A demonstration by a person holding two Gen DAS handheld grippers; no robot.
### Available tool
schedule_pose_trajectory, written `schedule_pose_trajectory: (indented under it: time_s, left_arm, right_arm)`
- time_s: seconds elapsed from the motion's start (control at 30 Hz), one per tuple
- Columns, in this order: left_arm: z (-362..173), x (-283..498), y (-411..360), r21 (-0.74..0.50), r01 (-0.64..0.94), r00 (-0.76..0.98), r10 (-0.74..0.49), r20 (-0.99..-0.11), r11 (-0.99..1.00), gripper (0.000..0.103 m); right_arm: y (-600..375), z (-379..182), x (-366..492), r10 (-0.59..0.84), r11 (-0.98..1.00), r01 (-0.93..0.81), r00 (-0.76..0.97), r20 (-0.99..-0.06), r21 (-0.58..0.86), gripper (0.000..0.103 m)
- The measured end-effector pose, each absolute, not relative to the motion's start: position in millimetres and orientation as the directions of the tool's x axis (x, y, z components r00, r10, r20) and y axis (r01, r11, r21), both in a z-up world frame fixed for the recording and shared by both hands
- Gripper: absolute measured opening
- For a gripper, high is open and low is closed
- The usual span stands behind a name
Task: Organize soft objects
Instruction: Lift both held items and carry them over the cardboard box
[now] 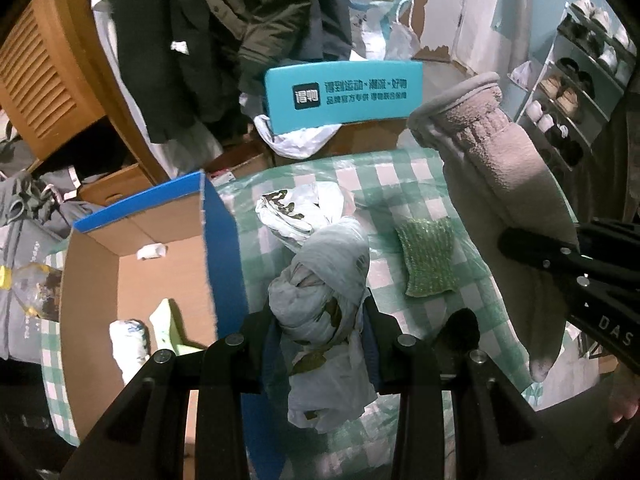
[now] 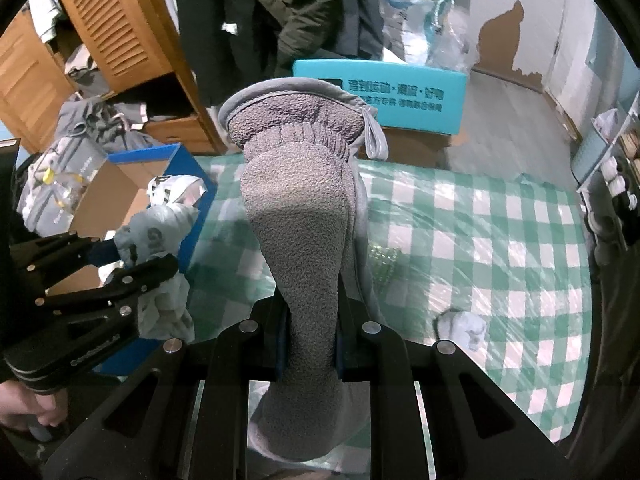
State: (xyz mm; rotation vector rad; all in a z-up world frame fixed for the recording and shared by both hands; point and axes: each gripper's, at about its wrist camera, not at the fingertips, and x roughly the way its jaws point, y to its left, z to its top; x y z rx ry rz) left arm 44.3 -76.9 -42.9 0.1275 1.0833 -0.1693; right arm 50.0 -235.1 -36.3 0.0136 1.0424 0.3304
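Note:
My left gripper (image 1: 320, 332) is shut on a knotted pale grey-white cloth bundle (image 1: 320, 272), held above the green-checked table (image 1: 400, 184) beside an open cardboard box with a blue rim (image 1: 136, 208). The same bundle (image 2: 160, 240) and left gripper (image 2: 140, 264) show at the left of the right wrist view. My right gripper (image 2: 310, 344) is shut on a grey fleece mitt (image 2: 296, 200), which stands up from the jaws with its cuff on top. That mitt (image 1: 492, 168) hangs at the right of the left wrist view under the right gripper (image 1: 532, 244).
A green scouring pad (image 1: 428, 260) lies on the table. The box holds a white roll (image 1: 128, 344) and a pale green item (image 1: 168, 320). A small white-grey cloth (image 2: 460, 328) lies at the right. A teal box (image 2: 400, 100) sits behind the table, shoe racks (image 1: 576, 92) at right.

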Motion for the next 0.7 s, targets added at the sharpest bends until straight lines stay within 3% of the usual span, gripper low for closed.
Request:
schedule_pose_trajectory:
  time_s: [0.7]
  left_arm:
    - [-15.8, 23.1, -7.8, 0.011, 0.114, 0.521, -0.050, -0.852, 0.993, 0.036]
  right_arm:
    - [-147.5, -6.8, 50.0, 0.378, 0.896, -0.397, 0.453, -0.807, 0.197, 0.016]
